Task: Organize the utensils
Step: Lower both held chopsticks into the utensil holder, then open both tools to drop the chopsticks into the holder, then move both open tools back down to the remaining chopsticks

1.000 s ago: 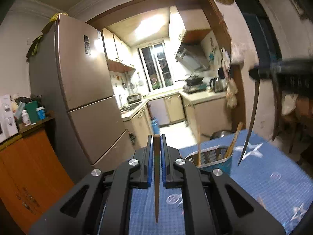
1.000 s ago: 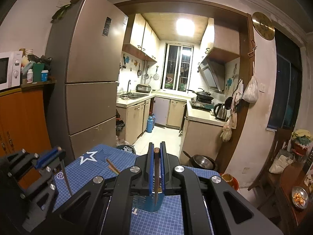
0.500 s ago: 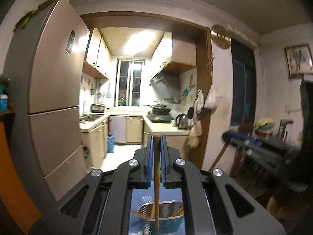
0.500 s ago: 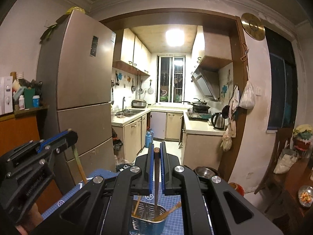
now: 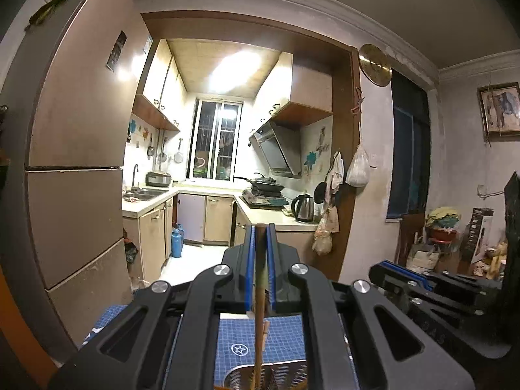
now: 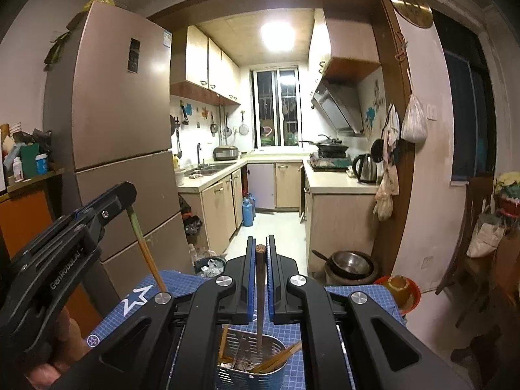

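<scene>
My left gripper (image 5: 260,237) is shut on a light wooden chopstick (image 5: 259,318) that hangs down toward the metal utensil holder (image 5: 269,375) at the bottom edge. My right gripper (image 6: 260,253) is shut on a dark chopstick (image 6: 259,302) whose tip reaches into the perforated utensil holder (image 6: 250,357), which holds several chopsticks. The left gripper (image 6: 107,201) shows at the left of the right wrist view with its chopstick (image 6: 146,250) slanting down. The right gripper (image 5: 406,276) shows at the right of the left wrist view.
The holder stands on a blue grid mat with white stars (image 6: 136,295). A tall fridge (image 6: 113,130) stands at the left, a kitchen doorway ahead. A metal bowl (image 6: 351,263) and an orange bowl (image 6: 399,289) lie beyond the table's far edge.
Both grippers have tilted and shifted above the holder. The left gripper's chopstick has come closer over the holder; the right gripper's chopstick tip has gone lower into it.
</scene>
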Demonstrator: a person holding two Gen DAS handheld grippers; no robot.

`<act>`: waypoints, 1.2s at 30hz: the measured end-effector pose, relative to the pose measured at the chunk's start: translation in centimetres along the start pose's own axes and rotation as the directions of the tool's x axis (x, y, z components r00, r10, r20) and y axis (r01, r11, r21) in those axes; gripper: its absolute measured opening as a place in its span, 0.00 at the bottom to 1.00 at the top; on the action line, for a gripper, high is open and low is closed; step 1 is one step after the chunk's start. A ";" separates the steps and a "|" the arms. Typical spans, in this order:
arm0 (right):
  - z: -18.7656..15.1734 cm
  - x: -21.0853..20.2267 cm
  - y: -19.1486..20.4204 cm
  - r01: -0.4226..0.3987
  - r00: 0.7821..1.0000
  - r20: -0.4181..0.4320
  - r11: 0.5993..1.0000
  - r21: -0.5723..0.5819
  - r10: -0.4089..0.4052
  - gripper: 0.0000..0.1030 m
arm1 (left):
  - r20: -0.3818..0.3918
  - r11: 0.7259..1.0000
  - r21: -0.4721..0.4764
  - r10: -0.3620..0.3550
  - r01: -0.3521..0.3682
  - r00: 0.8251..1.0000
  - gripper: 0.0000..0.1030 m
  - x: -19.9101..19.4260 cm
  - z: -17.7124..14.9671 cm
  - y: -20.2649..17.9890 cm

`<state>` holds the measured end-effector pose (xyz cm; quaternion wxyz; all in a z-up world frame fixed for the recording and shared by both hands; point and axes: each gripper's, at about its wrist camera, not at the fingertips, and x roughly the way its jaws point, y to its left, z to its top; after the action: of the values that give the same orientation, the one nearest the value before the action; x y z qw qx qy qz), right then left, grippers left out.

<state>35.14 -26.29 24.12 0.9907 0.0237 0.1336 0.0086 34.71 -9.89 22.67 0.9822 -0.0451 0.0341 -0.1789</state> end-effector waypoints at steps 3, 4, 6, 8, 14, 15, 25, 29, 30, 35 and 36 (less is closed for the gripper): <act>-0.7 0.9 -0.4 -0.007 1.000 -0.020 1.000 0.021 0.008 0.07 | -0.003 1.000 0.025 0.016 -0.016 1.000 0.05 0.7 -1.1 0.1; -0.9 1.2 -0.5 -0.009 1.000 -0.029 1.000 0.027 0.010 0.07 | -0.003 0.999 0.030 0.018 -0.018 1.000 0.05 0.8 -1.4 0.2; -1.4 1.7 -0.5 -0.021 0.999 -0.044 0.999 0.037 0.023 0.07 | 0.008 0.997 0.062 0.047 -0.047 0.999 0.05 1.1 -2.2 0.2; -1.9 2.1 -0.4 -0.023 0.998 -0.054 0.999 0.037 0.025 0.07 | -0.007 0.997 0.064 0.044 -0.043 0.999 0.05 1.4 -2.8 0.3; -3.0 2.7 0.1 -0.012 0.997 -0.079 1.000 0.022 0.014 0.07 | -0.011 0.992 0.097 0.081 -0.080 0.997 0.06 1.6 -4.0 0.2; -3.1 2.8 0.1 -0.008 0.997 -0.082 1.000 0.021 0.010 0.07 | -0.010 0.991 0.098 0.090 -0.088 0.996 0.06 1.6 -4.0 0.3; -3.7 2.2 0.0 0.011 0.997 -0.077 0.999 0.037 -0.008 0.25 | -0.005 0.992 0.061 0.114 -0.114 0.993 0.44 0.2 -2.8 2.1; -4.0 1.5 -0.5 0.016 0.997 -0.073 0.999 0.046 -0.013 0.25 | 0.016 0.992 0.053 0.116 -0.117 0.993 0.44 -1.3 -2.2 2.8; -4.1 1.2 -0.7 0.016 0.997 -0.076 0.999 0.050 -0.012 0.25 | 0.025 0.993 0.043 0.114 -0.115 0.993 0.44 -1.9 -1.9 3.0; -4.9 0.2 -2.1 0.029 0.996 -0.082 0.996 0.080 -0.022 0.25 | 0.055 0.993 -0.017 0.114 -0.114 0.992 0.44 -4.6 -1.2 4.6; -5.2 -0.2 -2.5 0.033 0.996 -0.082 0.996 0.088 -0.026 0.25 | 0.056 0.993 -0.027 0.117 -0.116 0.992 0.44 -5.1 -1.3 5.0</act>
<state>33.64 -28.61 19.07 0.9825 0.0653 0.1740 -0.0113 31.54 -3.52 21.15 0.9910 -0.0597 0.0107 -0.1194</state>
